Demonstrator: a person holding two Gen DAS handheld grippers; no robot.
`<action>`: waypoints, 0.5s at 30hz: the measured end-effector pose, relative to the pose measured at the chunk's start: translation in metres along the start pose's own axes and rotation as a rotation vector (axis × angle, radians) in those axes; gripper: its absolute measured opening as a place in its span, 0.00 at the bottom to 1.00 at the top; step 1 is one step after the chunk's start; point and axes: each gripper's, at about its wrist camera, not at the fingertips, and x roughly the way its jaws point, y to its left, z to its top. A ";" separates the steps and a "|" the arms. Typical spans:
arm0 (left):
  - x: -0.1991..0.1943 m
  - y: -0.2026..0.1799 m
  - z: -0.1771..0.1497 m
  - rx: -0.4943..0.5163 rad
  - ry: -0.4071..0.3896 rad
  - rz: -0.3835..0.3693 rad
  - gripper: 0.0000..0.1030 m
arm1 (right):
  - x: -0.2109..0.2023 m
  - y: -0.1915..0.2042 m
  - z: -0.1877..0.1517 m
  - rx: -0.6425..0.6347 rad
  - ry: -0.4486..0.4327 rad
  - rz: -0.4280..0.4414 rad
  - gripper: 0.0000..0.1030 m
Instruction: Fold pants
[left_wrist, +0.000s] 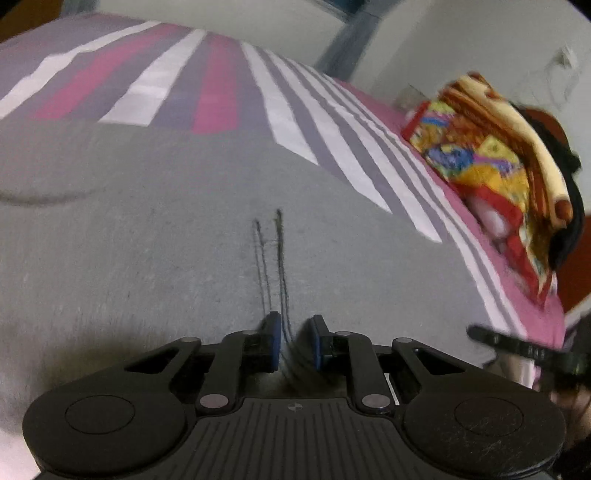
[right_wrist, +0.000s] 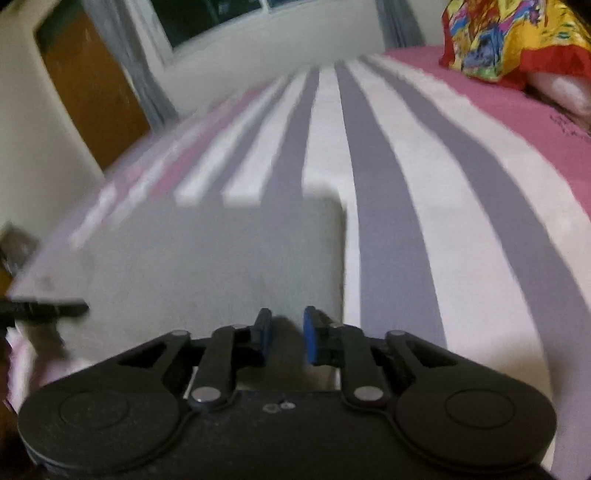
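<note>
A: Where are the grey pants (left_wrist: 155, 266)?

B: Spread flat on the striped bedsheet (left_wrist: 288, 110). In the right wrist view their far edge lies square across the stripes.

A: Left gripper (left_wrist: 294, 341)?

B: Blue pads close together, pinching a ridge of the pants' fabric; dark stitch lines run up from it.

A: Right gripper (right_wrist: 286, 339)?

B: Low over the pants near their right edge. Narrow gap between pads; grip on cloth — cannot tell, blurred.

A: Elsewhere?

B: Colourful cloth bundle (left_wrist: 491, 162) at the bed's far right corner.
</note>
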 end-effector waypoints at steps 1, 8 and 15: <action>-0.006 -0.003 0.001 -0.014 -0.009 -0.001 0.17 | -0.006 0.003 0.003 0.017 -0.002 -0.008 0.18; -0.019 -0.014 -0.020 0.086 -0.017 0.072 0.20 | -0.015 0.027 -0.020 -0.110 0.011 -0.055 0.20; -0.125 0.041 -0.044 -0.047 -0.343 0.163 0.88 | -0.059 -0.003 -0.014 0.041 -0.125 -0.028 0.44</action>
